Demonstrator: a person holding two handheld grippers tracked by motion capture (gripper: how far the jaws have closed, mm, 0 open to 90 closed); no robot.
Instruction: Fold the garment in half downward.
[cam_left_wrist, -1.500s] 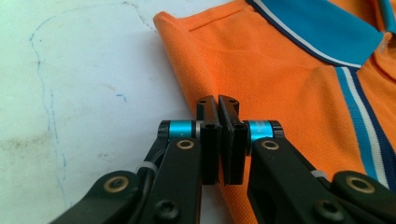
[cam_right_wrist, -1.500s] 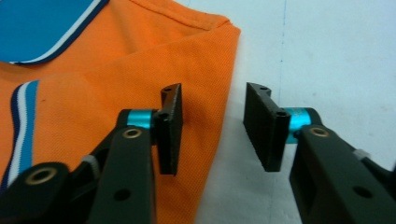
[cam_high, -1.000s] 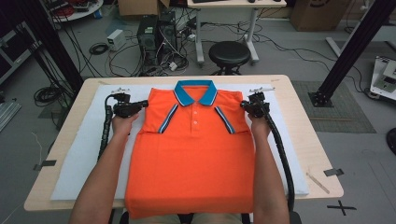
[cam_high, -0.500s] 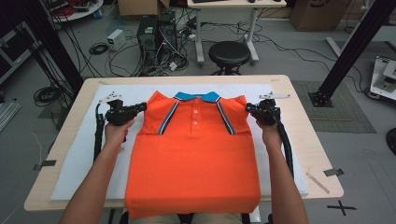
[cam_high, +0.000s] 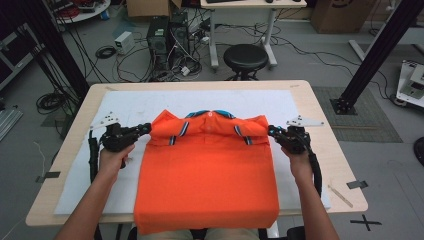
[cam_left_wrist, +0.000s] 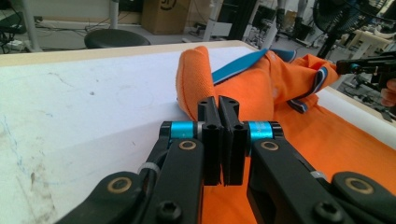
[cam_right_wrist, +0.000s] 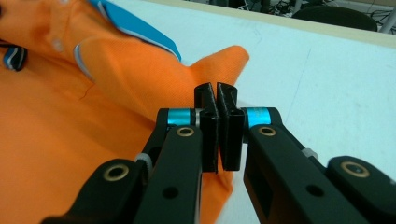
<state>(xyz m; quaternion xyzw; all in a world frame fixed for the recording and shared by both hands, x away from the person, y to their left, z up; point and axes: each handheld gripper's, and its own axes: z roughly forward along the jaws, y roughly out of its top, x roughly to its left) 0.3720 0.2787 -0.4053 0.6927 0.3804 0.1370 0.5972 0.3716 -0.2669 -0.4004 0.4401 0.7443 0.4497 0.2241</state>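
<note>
The left gripper (cam_high: 145, 130) sits at the left of the high view, just above the frame's middle height, its jaws clamped tight on the upper left corner of the orange polo shirt (cam_high: 207, 175). In the left gripper view the cloth bunches up in a raised fold right beyond the closed jaws, which suggests the corner is lifted off the white mat (cam_high: 120, 107) so that the top edge can be carried over the body of the shirt.

The shirt lies in the centre of the table (cam_high: 325, 145), its lower hem hanging over the near edge at the bottom of the frame. Its blue collar (cam_high: 212, 114) is rolled toward the person, so a fold of the top part looks to be under way.

At the right, the right gripper (cam_high: 271, 132) pinches the opposite upper corner the same way, jaws closed on fabric. Holding both corners at matching height likely keeps the fold line straight across.
</note>
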